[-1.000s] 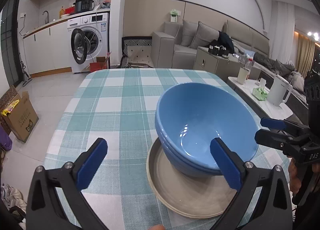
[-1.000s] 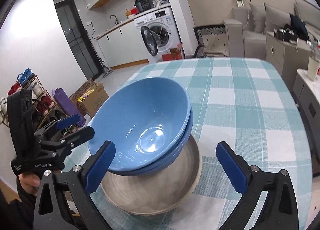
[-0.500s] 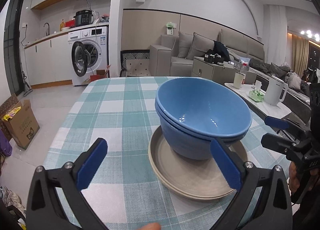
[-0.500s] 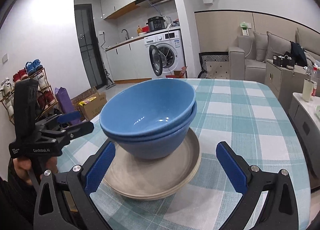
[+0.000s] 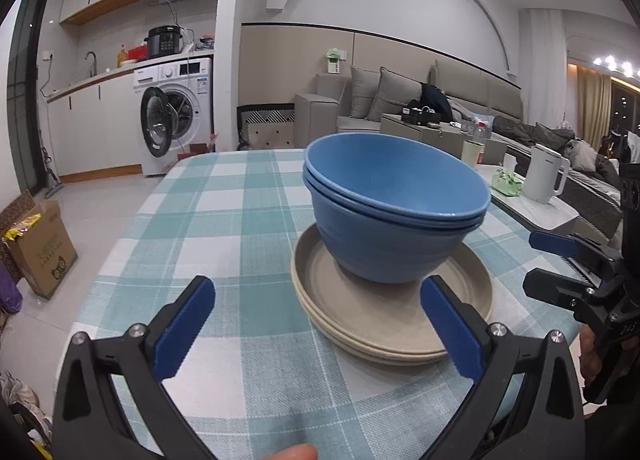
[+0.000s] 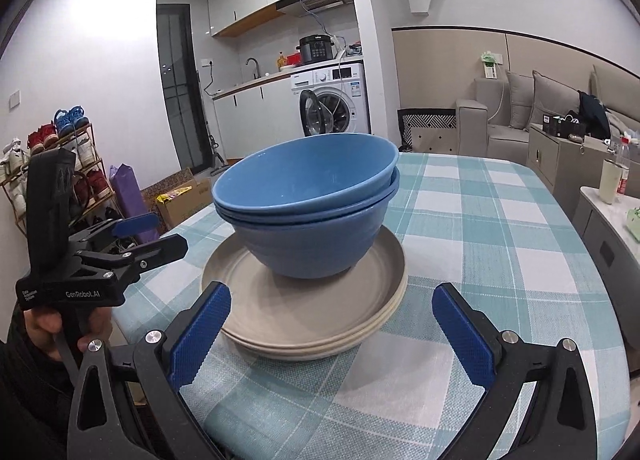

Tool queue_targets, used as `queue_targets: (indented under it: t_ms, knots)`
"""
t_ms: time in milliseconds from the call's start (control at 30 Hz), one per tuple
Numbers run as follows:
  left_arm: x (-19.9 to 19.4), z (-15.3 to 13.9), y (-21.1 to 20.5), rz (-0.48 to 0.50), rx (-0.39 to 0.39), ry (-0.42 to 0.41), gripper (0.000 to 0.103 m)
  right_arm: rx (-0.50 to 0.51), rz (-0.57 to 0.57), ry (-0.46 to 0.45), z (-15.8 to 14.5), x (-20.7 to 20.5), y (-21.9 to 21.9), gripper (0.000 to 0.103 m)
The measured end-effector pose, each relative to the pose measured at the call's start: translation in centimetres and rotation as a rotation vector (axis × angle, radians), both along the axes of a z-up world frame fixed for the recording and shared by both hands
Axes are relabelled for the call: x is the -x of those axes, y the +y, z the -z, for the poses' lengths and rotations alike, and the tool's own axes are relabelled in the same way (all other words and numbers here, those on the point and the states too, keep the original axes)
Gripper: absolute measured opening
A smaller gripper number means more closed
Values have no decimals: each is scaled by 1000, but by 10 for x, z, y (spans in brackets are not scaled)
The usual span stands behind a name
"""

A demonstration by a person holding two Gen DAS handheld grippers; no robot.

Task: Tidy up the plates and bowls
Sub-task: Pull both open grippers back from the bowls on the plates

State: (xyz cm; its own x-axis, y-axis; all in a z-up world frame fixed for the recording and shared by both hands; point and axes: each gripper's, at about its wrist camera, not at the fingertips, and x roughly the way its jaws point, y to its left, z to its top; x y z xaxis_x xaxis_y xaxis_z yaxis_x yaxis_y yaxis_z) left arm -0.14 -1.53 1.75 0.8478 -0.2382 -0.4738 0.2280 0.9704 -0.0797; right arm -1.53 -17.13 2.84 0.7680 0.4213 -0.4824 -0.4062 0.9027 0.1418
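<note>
Glossy blue bowls [image 5: 394,215] nest on round beige plates [image 5: 384,320]; both grippers' jaws gape wide, empty

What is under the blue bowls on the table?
The two nested blue bowls stand on stacked beige plates. The plates' centre beneath the bowls is covered and cannot be seen.

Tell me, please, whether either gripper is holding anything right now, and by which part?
Nothing is held: the left gripper and right gripper are open, short of the stacked bowls.
</note>
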Motion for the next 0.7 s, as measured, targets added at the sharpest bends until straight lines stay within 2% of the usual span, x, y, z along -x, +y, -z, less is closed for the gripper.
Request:
queue_targets:
  t_ms: [233, 533, 700]
  knots:
    - [7, 7, -1, -4, 26, -7, 103, -15, -25, -15, 0, 2, 3, 103]
    - [10, 14, -13, 7, -14, -11, 103, 18, -39, -36, 7, 8, 14, 103]
    - [11, 15, -13, 1, -15, -24, 103, 3, -43, -34, 8, 8, 12, 102]
